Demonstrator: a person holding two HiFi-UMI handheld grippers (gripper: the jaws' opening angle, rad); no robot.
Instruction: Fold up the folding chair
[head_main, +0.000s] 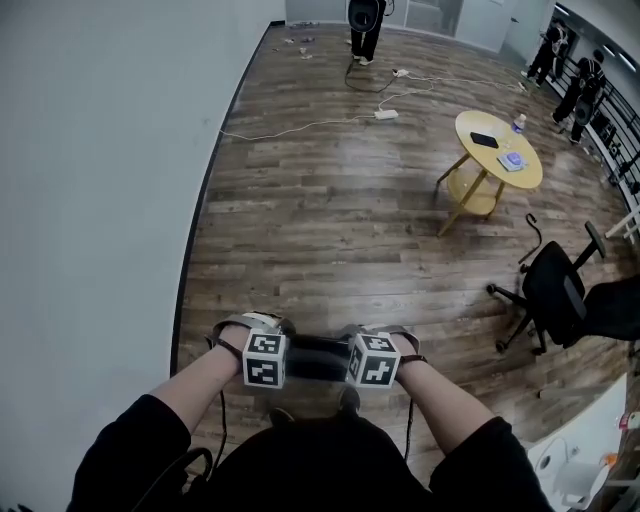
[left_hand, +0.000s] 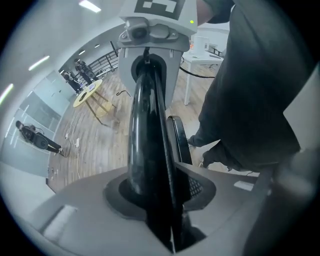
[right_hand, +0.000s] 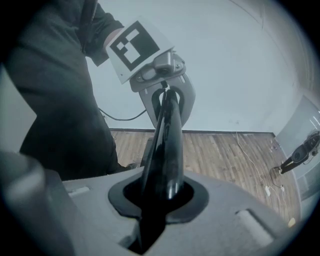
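The folding chair shows only as a black glossy top bar (head_main: 318, 358) just in front of my body, running level between my two grippers. My left gripper (head_main: 264, 352) is shut on the bar's left end; in the left gripper view the bar (left_hand: 145, 125) runs from my jaws (left_hand: 161, 200) up to the right gripper (left_hand: 152, 35). My right gripper (head_main: 375, 356) is shut on the right end; in the right gripper view the bar (right_hand: 167, 140) leaves its jaws (right_hand: 160, 195) toward the left gripper (right_hand: 160, 75). The rest of the chair is hidden below me.
A white wall (head_main: 100, 200) runs close along the left. A round yellow table (head_main: 497, 150) and a black office chair (head_main: 555, 295) stand on the wood floor to the right. Cables (head_main: 300, 125) lie farther back, where people (head_main: 365, 25) stand.
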